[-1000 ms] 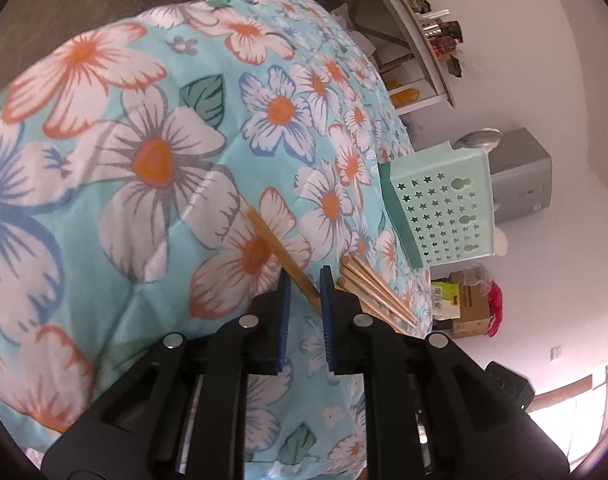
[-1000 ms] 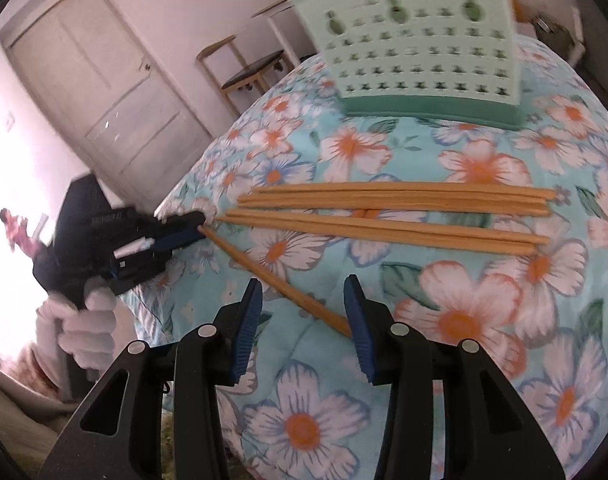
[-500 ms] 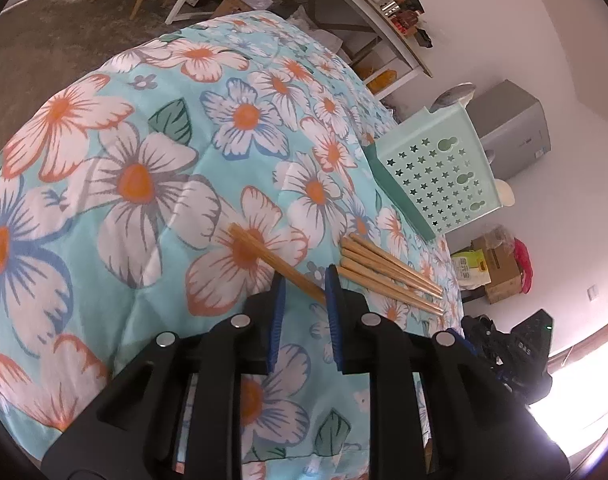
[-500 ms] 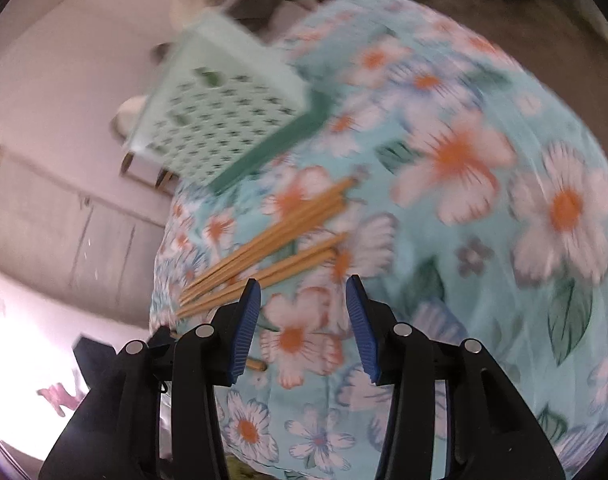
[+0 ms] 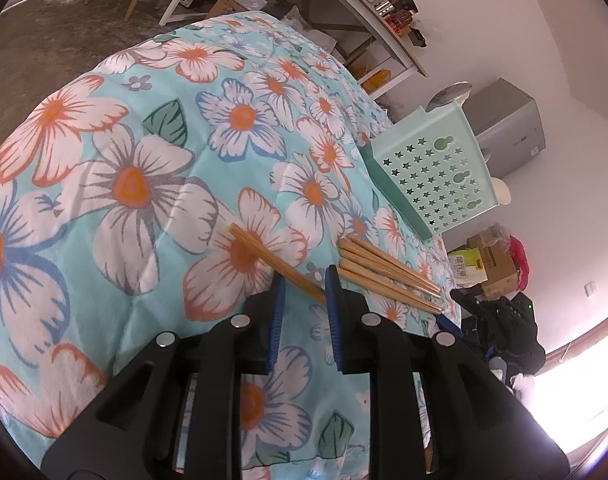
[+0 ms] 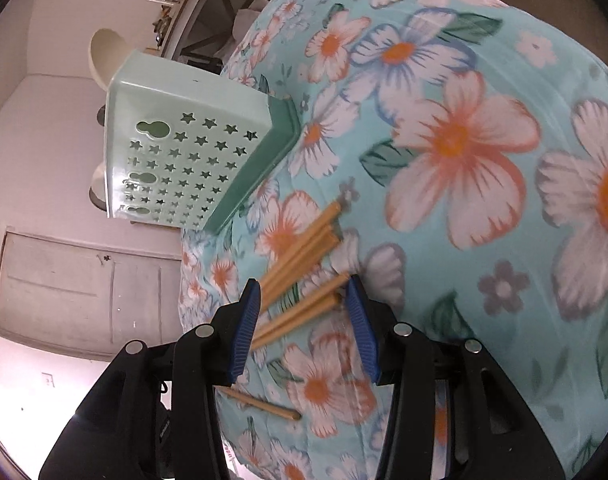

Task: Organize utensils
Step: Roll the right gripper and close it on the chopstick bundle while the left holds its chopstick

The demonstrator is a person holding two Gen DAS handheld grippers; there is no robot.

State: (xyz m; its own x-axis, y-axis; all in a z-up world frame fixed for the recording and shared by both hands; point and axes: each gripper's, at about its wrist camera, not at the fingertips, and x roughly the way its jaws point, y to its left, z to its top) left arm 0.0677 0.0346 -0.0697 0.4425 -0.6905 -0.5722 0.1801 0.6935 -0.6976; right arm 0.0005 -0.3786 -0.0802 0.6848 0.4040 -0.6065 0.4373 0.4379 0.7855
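Left wrist view: left tongs (image 5: pixel 303 288) narrow, having just eased apart a little, lone chopstick (image 5: pixel 274 263) running between the pads, not visibly pinched — reads as let go, lying flat on the floral quilt (image 5: pixel 136 184). Four more chopsticks (image 5: pixel 388 274) bunched just beside, toward the quilt's far edge. Mint basket (image 5: pixel 436 168) tipped on its side at that edge, star-punched wall facing the camera; contents hidden from here.

Right wrist view: right tongs (image 6: pixel 304 300) about half open, straddling the thick ends of the bunch (image 6: pixel 304 276), pads clear of the wood, nothing held. Single stick (image 6: pixel 260 400) near the near edge, apart from the bunch. Basket (image 6: pixel 176 160) beyond the bunch, interior not visible.

Handling guess: sticks light, stiff, smooth, prone to roll and fan out; soft quilt gives under pressure. Best gripped across the whole bunch near the thick ends, squeezed square.
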